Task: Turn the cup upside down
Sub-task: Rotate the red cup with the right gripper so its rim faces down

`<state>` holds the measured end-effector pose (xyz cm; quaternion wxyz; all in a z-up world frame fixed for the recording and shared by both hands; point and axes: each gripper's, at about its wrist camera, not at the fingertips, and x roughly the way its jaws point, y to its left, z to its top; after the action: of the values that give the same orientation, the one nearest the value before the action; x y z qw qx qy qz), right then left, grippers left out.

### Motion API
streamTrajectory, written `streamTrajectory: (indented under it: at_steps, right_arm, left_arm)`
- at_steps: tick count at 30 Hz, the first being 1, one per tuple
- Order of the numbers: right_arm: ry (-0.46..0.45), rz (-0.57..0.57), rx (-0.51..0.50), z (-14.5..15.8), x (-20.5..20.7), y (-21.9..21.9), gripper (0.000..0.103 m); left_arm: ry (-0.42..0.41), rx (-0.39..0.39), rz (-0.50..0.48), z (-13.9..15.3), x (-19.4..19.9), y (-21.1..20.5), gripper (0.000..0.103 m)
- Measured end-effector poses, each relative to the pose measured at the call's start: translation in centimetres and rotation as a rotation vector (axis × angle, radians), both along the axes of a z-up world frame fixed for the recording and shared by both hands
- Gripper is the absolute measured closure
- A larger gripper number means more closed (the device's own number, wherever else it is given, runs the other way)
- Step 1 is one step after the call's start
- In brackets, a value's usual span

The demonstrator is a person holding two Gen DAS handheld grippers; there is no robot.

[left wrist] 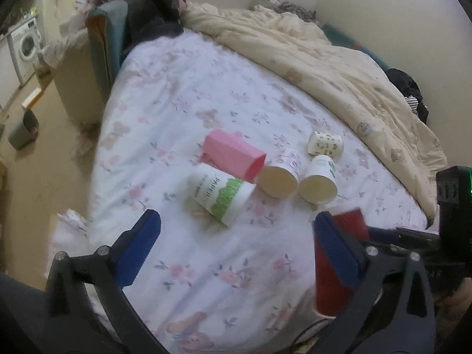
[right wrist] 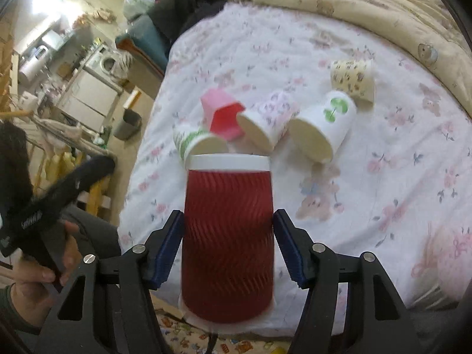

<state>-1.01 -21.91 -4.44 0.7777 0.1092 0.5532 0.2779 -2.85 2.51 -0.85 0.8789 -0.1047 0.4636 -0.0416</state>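
Soft, even indoor light fills both views, with only faint shadows under the paper cups (left wrist: 277, 181) on the bedsheet (left wrist: 224, 100). The strongest glare sits up and left of the washing machine (right wrist: 107, 62) in the right wrist view, where a bright patch washes out the wall. Both pictures are slightly hazy and low in contrast. Fisheye distortion bends the bed into a dome and darkens the corners to black. The red cup (right wrist: 227, 236) is smeared by motion blur, as is the pink box (right wrist: 222, 113).
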Motion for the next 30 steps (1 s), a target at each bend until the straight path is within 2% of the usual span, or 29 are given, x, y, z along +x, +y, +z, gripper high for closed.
streamTrajectory:
  at_steps: [4,8,11,16,19,24,30]
  right_arm:
    - [0.048,-0.025,-0.015,-1.9,1.0,0.1,0.040]
    - [0.050,-0.038,0.013,-2.0,1.1,-0.5,0.040]
    - [0.089,-0.039,0.014,-2.8,1.3,-0.3,0.040]
    - [0.080,-0.021,0.004,-2.8,1.0,0.5,0.041]
    - [0.065,-0.039,0.039,-2.4,1.0,0.0,0.041]
    - [-0.007,-0.069,0.104,-0.7,1.1,-0.9,0.041]
    - [-0.075,-0.003,0.174,1.1,0.5,-0.2,0.041]
  left_arm:
    - [0.009,0.048,0.038,-0.4,0.1,0.1,0.000]
    - [0.041,0.027,0.049,-1.0,0.3,0.6,0.000]
    - [0.059,0.035,0.042,-1.4,0.5,0.6,0.000]
    - [0.069,0.022,0.018,-1.6,0.4,0.4,0.000]
    - [0.090,0.005,0.005,-1.8,0.4,0.4,0.000]
    - [0.102,-0.010,-0.041,-2.1,0.3,-0.5,0.000]
    - [0.131,-0.029,0.001,-2.5,2.5,0.1,0.000]
